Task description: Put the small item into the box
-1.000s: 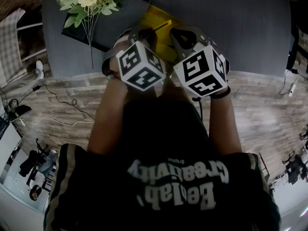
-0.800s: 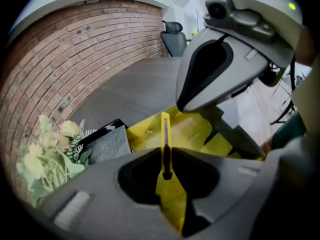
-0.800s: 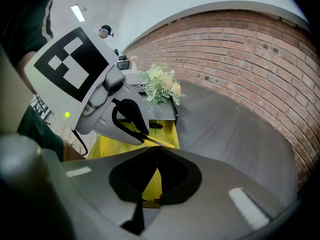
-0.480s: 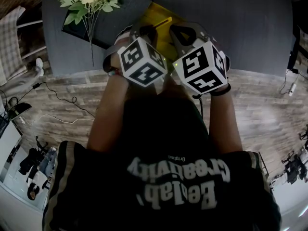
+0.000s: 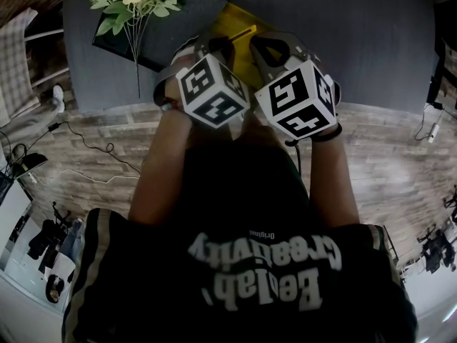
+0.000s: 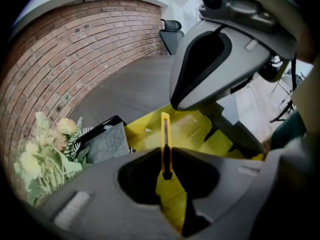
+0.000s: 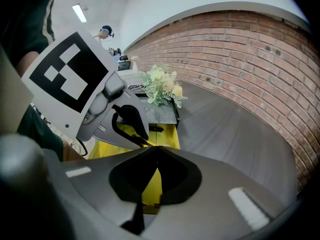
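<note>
Yellow utility knife (image 6: 165, 134) sits clamped in the left gripper (image 6: 166, 159), with the yellow box (image 6: 195, 129) just beyond. The right gripper (image 7: 156, 148) has its jaws together, empty.

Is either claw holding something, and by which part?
The left gripper pinches a yellow utility knife near its black-slider end; the right gripper is shut on nothing.

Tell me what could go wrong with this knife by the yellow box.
The left hand-held gripper pinches the yellow utility knife near one end, so it may pivot or slip and miss the yellow box. The shut right hand-held gripper sits close beside it and could knock the knife.
</note>
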Tool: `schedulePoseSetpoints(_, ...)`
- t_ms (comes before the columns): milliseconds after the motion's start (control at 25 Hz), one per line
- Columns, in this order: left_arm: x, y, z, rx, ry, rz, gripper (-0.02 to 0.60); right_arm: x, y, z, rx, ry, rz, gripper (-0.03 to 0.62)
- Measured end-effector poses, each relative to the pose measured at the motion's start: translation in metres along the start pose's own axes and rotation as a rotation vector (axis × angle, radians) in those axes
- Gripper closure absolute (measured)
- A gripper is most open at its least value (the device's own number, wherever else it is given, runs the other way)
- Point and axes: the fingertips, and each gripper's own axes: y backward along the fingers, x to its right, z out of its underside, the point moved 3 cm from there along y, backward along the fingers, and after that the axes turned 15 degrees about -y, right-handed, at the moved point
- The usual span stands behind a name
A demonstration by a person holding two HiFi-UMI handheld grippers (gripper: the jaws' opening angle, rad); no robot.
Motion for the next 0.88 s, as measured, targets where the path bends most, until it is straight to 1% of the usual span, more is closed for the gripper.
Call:
schedulePoseSetpoints(320,0.0007,-0.0010,0.0017,0.001,-0.006,0.015,0.512,0.0008,-0.0013,-0.0017,0.002,-0.004,-0.002,0.588)
schedulePoseSetpoints(880,0.0015,-0.0011,0.0015,-0.002,-0.013,0.008,0.511,0.0007,0.0020,-0.0040,0.016,0.007,-0.004,0.588)
